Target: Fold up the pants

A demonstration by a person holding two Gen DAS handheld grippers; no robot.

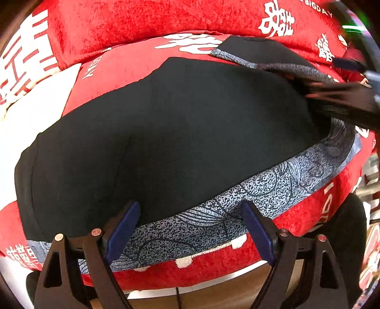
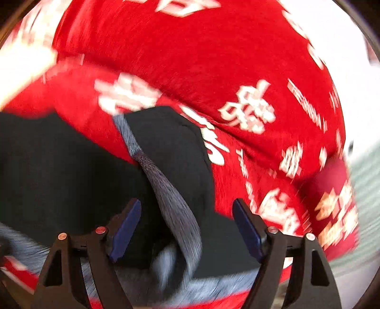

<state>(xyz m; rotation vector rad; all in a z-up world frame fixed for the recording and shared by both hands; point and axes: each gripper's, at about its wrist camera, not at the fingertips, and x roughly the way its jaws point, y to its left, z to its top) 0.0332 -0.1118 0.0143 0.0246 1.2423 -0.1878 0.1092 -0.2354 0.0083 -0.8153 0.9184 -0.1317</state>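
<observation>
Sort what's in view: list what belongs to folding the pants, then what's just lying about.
For the job:
- black pants with grey patterned trim
- left gripper, jaws open
- right gripper, jaws open

Just there:
- red cover with white characters under the pants
- wooden floor

Black pants [image 1: 166, 133] with a blue-grey patterned band along the edge, lying mostly flat on red fabric. One end looks folded back over itself, though the blur makes that hard to confirm.
</observation>
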